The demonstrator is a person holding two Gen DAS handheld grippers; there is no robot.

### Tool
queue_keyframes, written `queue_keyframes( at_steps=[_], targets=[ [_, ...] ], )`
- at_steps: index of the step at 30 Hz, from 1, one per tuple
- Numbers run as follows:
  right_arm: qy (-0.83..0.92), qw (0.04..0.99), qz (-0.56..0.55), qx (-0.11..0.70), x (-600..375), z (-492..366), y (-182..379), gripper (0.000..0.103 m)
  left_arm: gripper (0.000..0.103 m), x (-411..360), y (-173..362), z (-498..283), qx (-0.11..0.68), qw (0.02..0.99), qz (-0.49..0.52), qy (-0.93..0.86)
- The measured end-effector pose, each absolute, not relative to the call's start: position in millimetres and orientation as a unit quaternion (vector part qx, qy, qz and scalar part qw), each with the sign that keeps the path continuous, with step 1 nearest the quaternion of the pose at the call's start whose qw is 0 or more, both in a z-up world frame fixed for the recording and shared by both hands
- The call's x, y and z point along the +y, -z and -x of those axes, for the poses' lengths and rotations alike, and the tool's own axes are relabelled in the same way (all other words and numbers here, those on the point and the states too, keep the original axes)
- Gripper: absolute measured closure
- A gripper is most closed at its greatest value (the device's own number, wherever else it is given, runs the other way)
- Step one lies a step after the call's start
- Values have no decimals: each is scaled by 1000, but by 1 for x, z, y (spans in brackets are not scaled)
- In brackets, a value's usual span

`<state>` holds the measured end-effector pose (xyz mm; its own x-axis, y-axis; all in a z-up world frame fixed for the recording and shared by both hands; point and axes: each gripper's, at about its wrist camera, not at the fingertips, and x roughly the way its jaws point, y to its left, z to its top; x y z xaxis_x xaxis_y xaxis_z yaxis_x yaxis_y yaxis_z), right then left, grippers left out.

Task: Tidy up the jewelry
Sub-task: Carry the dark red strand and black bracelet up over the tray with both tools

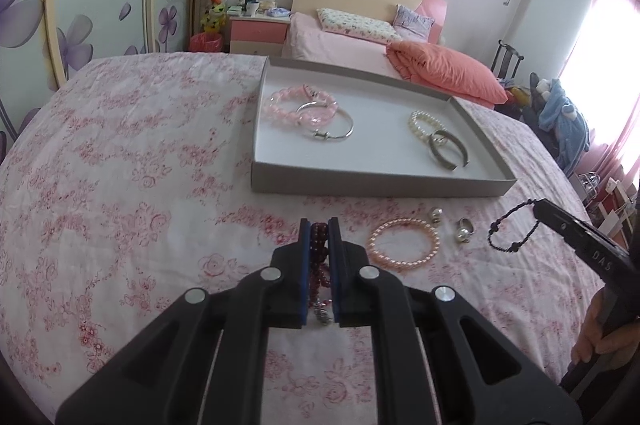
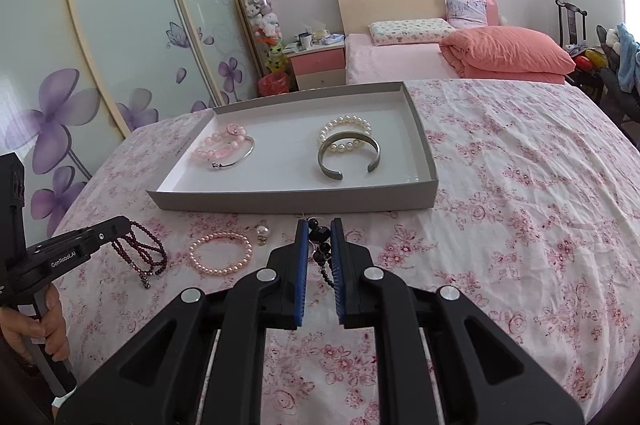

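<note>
Left wrist: left claw point(image 1: 319, 225) clenches dark-red bead strand point(image 1: 319, 257); right claw point(image 2: 319, 225) grips glossy, perhaps faceted, black beads point(image 2: 322, 239).

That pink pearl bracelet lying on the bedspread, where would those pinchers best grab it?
The pink pearl bracelet lies flat as an open ring, so come from above and pinch one stretch of the bead strand, one finger inside the loop, one outside. Its near arc is clearest; small earrings sit by the far side.
</note>
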<state>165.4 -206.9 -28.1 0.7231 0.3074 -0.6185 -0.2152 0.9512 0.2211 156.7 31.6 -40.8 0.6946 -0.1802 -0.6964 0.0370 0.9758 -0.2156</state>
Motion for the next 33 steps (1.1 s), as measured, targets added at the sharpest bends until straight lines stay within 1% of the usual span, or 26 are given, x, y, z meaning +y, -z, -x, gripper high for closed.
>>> queue_keyframes(
  at_steps=[15,33],
  targets=[
    [-149,937,-70,309,-200,-153,9,91,94,22,13,-144,347,930,93,74],
    [-154,958,-64,233,-193,-144,-24,91,94,7,-31,-134,285,952,76,80]
  ],
)
